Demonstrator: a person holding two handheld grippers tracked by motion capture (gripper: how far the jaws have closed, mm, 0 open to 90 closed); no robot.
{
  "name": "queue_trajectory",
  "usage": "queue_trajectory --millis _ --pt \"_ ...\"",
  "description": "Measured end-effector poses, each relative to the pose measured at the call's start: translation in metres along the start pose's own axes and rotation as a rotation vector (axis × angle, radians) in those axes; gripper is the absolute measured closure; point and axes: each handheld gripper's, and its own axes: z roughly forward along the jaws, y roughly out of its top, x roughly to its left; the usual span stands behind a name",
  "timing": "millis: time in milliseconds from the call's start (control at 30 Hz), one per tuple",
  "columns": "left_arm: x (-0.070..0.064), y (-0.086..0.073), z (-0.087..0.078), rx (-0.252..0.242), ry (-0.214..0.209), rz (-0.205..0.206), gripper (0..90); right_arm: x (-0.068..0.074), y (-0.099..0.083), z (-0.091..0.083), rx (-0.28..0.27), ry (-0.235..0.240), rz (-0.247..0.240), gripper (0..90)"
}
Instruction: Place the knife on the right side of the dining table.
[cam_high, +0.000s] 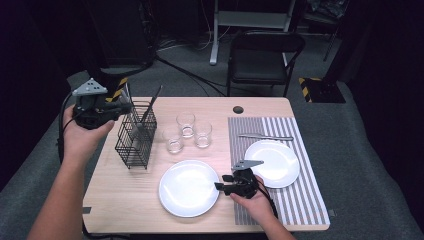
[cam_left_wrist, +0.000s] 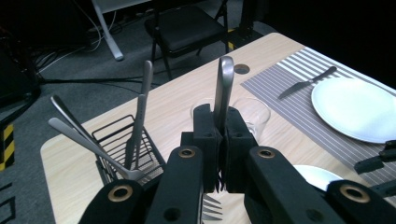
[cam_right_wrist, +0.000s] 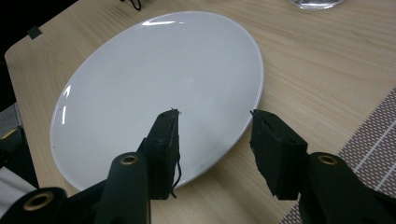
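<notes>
Fork | clamped upright in left gripper | right gripper wide open astride plate rim

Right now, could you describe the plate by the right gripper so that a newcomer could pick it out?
On the wooden table, look left of the striped placemat. The white plate lies on bare wood in front of three glasses, with the open right gripper at its edge. The other plate sits on the placemat.

So the wire rack sits at the table's left, three glasses just right of it, one plate in front of them, and a second plate on the placemat at right, knife behind it
</notes>
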Motion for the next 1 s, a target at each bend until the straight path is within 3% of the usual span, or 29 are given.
queue_trajectory --millis 367,1000 --pt "-0.012 -0.010 0.001 -0.003 -0.066 0.016 86.8 0.000 0.000 -0.001 -0.002 0.003 -0.002 51.9" --pt "-0.046 -0.030 0.010 0.003 -0.158 0.065 86.8 -0.001 0.000 -0.001 0.000 -0.003 -0.005 51.9"
